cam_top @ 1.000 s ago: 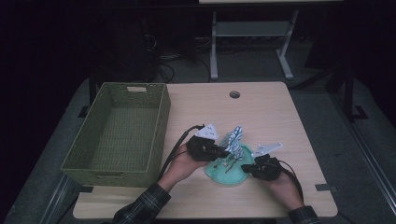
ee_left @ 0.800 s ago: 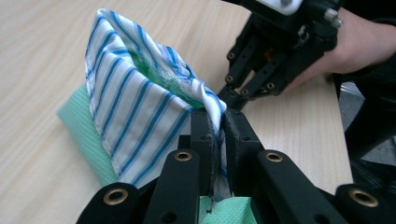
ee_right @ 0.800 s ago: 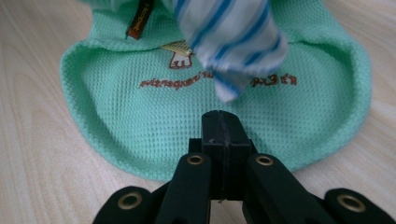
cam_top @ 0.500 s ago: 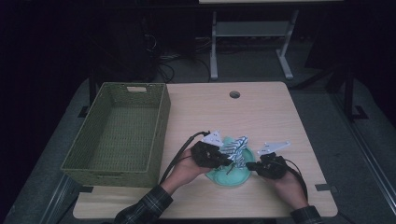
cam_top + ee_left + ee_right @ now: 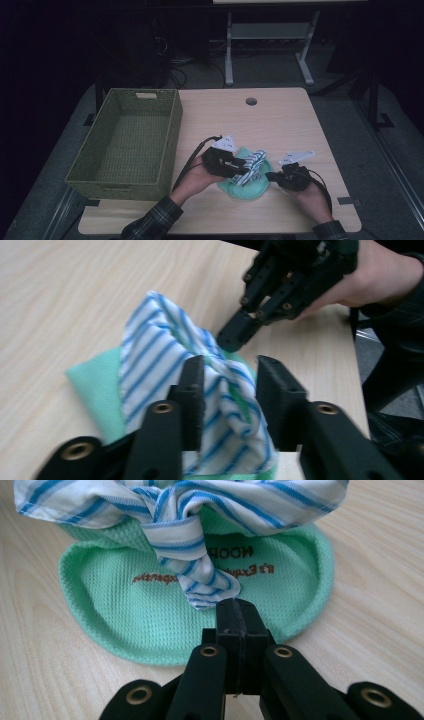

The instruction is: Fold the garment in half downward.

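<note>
Two hand-held grippers at cloths on a wooden table

Left gripper (image 5: pixel 240 167) on the striped cloth (image 5: pixel 252 167), which lies bunched on a green cloth (image 5: pixel 250 189); its jaws have just been opening. Right gripper (image 5: pixel 272 177) at the green cloth's right edge. Green woven basket (image 5: pixel 127 172) at table (image 5: pixel 280 125) left, near the cloths.

we see a light wooden worktop (image 5: pixel 280 120) with a round cable hole (image 5: pixel 251 101) near its far edge. beyond the worktop stands a white metal frame (image 5: pixel 265 45) on grey floor (image 5: pixel 345 107), with cables (image 5: pixel 180 60) left of it, and the room behind is dark.
</note>
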A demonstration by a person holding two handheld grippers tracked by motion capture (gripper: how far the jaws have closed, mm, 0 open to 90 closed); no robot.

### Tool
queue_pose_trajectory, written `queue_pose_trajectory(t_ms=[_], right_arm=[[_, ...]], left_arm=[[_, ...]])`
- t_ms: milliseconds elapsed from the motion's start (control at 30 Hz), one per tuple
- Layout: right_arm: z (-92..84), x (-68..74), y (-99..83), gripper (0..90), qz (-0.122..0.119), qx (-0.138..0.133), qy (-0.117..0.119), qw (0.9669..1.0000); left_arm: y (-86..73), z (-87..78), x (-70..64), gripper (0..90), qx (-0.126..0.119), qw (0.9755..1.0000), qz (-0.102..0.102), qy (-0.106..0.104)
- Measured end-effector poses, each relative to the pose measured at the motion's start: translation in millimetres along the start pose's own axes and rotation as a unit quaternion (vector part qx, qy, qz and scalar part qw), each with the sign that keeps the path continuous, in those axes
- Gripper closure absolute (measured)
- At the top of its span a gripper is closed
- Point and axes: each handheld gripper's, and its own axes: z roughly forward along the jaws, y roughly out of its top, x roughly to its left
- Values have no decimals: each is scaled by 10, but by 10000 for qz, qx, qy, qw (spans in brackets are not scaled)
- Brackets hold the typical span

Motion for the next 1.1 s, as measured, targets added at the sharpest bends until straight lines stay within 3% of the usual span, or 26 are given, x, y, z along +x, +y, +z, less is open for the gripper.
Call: queue_pose_trajectory(t_ms=[133,233,367,767,1100], right_arm=[[-13,-5,-27,898,-12,43,-26,10000],[-32,-25,-66,898,36,66,-38,10000],[-60,-66,-106,898,97,54,-87,9999],[-82,-115,-119,898,141,59,-153,9998],[-117,-149,-124,898,192,24,-234,9995]], left_arm=[[7,17,125,894,99,9996,-89,239],[-7,99,221,896,222,9990,-168,358],[-26,228,291,896,329,9986,-246,343],[68,555,114,896,428,9990,-95,-2],[34,819,21,896,597,9981,-29,-177]])
